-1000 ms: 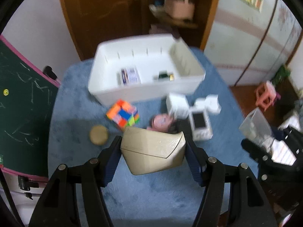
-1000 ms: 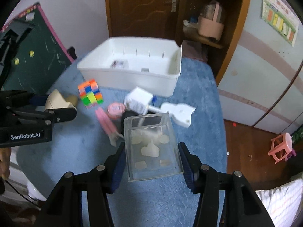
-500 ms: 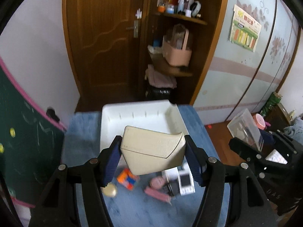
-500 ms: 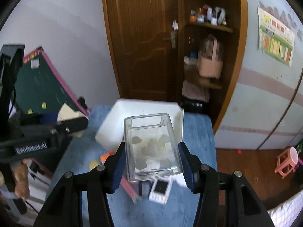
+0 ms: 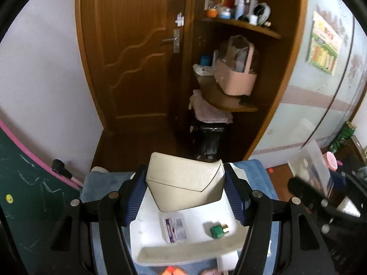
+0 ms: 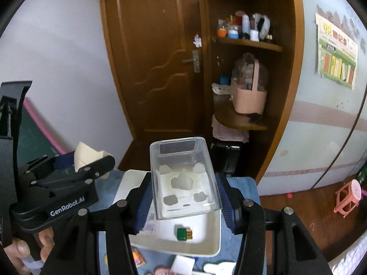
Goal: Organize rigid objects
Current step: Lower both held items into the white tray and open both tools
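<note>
My left gripper (image 5: 184, 192) is shut on a beige wedge-shaped box (image 5: 183, 184) and holds it above the white bin (image 5: 183, 253). My right gripper (image 6: 183, 197) is shut on a clear plastic container (image 6: 182, 178) with pale shapes on its base, also above the white bin (image 6: 169, 246). In the bin lie a small printed packet (image 5: 174, 226) and a green and gold block (image 5: 216, 229), which also shows in the right wrist view (image 6: 184, 234). The left gripper and its beige box (image 6: 88, 154) show at the left of the right wrist view.
The bin sits on a blue cloth-covered table (image 6: 243, 236). Small toys lie at the table's near edge (image 6: 183, 264). A chalkboard (image 5: 25, 197) stands left. A wooden door (image 5: 137, 57) and corner shelves with a pink basket (image 5: 236, 78) lie ahead.
Both grippers have risen and moved forward with their objects, from over the scattered toys to over the white bin. The cameras now look more level at the door.
</note>
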`<move>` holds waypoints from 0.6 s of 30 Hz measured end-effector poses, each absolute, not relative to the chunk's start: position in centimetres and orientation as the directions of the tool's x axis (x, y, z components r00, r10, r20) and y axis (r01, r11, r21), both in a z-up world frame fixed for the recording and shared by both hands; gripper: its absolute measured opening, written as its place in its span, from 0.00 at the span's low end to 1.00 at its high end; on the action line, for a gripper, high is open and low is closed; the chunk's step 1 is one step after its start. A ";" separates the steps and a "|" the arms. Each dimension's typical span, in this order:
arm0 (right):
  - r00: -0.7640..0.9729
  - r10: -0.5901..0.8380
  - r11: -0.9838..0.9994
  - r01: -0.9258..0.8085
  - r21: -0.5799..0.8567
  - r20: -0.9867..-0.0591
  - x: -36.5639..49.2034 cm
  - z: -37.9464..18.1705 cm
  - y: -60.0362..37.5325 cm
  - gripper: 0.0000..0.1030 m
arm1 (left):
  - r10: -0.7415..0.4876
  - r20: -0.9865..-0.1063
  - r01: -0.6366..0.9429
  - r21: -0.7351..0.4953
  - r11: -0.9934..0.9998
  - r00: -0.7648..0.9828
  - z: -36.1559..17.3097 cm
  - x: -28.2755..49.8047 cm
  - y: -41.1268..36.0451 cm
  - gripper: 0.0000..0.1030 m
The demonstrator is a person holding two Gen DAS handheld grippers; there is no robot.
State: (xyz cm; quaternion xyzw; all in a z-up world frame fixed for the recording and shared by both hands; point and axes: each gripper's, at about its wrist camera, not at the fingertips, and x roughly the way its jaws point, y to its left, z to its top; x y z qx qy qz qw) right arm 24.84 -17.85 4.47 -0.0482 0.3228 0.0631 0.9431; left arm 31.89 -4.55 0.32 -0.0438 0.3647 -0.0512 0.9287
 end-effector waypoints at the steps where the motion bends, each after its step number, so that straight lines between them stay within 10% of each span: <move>1: 0.774 0.079 0.989 -0.141 -0.049 -0.629 25.8 3.7 -17.7 0.52 | -0.120 -0.684 0.058 -0.114 0.992 0.720 -0.6 32.9 -4.6 0.66; 18: 0.450 -0.062 0.998 0.012 -0.064 -0.891 35.6 -17.1 -18.5 0.52 | -0.057 -0.879 0.065 -0.029 0.997 0.473 -18.0 41.4 -7.9 0.66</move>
